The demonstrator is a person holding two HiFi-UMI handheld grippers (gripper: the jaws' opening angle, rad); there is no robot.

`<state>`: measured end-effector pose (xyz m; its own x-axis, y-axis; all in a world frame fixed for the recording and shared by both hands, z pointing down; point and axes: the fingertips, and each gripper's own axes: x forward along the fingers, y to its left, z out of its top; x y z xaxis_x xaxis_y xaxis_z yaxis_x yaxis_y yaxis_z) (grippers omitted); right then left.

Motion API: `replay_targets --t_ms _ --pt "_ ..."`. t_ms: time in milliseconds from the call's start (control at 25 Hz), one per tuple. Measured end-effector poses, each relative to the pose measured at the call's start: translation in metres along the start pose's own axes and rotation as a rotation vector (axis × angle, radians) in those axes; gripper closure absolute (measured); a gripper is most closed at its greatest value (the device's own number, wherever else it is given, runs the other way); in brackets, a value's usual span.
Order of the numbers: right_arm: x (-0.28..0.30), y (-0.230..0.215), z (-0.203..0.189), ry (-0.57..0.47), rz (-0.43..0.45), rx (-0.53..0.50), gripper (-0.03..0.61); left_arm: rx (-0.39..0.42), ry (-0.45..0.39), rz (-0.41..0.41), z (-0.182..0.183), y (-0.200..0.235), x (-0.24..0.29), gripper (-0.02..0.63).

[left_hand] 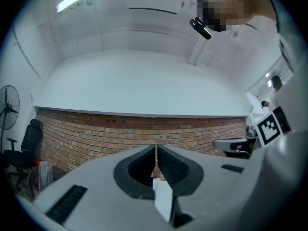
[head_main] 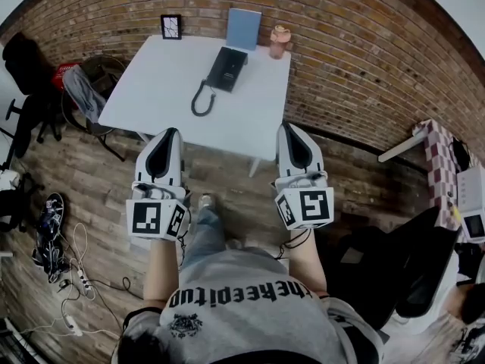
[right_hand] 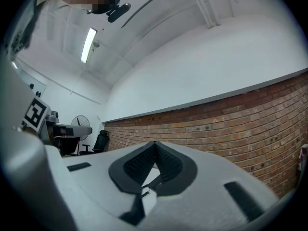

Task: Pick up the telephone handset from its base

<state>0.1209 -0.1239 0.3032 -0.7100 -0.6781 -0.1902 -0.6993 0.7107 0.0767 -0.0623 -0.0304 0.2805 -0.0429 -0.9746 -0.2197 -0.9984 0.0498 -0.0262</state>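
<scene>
A black telephone (head_main: 226, 68) with its handset on the base lies on the white table (head_main: 159, 101), its coiled cord (head_main: 201, 99) trailing toward me. Both grippers hang short of the table's near edge, well clear of the phone. My left gripper (head_main: 171, 133) is shut with nothing between its jaws; its tips also meet in the left gripper view (left_hand: 156, 147). My right gripper (head_main: 288, 127) is shut and empty too, tips touching in the right gripper view (right_hand: 154, 143). Both gripper views show only the brick wall and white wall above; the phone is hidden there.
On the table's far edge stand a small framed picture (head_main: 171, 26), a blue board (head_main: 244, 29) and a pinkish cup (head_main: 280, 42). A chair with clothes (head_main: 85, 93) sits left of the table. Cables and shoes (head_main: 50, 218) lie on the floor at left, a checkered table (head_main: 441, 165) at right.
</scene>
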Motion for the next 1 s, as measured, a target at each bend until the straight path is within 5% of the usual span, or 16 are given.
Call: replay_targets --t_ms 1000 --pt "0.221 -0.013 -0.035 0.028 -0.086 -0.052 0.575 -0.051 0.010 -0.084 -0.050 0.150 0.183 0.598"
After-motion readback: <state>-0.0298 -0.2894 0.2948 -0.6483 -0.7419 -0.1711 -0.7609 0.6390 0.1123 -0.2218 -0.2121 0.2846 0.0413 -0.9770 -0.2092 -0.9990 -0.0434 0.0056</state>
